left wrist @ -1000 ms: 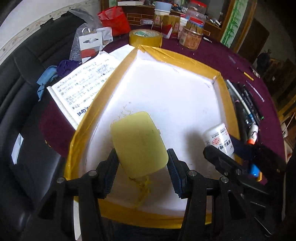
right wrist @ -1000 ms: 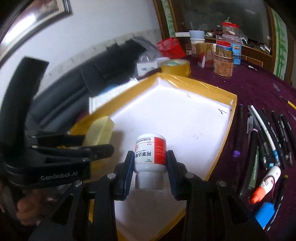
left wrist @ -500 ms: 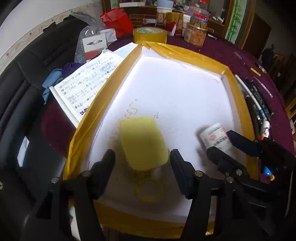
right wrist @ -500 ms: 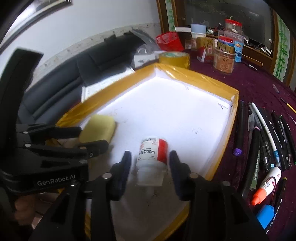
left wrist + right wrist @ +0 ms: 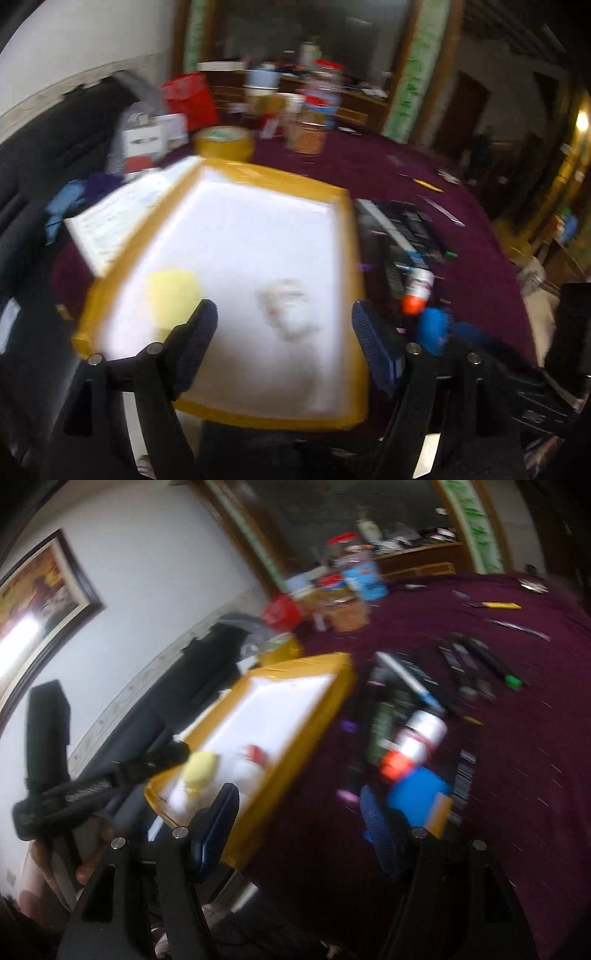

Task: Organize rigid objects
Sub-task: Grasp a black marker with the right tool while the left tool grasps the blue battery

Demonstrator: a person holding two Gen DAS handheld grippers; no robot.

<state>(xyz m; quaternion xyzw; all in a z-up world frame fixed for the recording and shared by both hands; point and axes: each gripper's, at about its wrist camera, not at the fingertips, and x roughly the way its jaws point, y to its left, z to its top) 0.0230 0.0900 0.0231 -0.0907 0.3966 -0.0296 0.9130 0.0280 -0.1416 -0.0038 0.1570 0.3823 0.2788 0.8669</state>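
Purple cloth covers the table (image 5: pixel 388 173), and the yellow-rimmed tray (image 5: pixel 347 229) with its white floor sits toward the near edge. Inside, by the tray's near-left corner, lies the yellow case (image 5: pixel 171 295); the white bottle (image 5: pixel 291 310) lies blurred near the middle. Both look light, stiff and smooth, best pinched across their sides. The left gripper (image 5: pixel 284 350) and right gripper (image 5: pixel 299 827) both stand wide apart, holding nothing.
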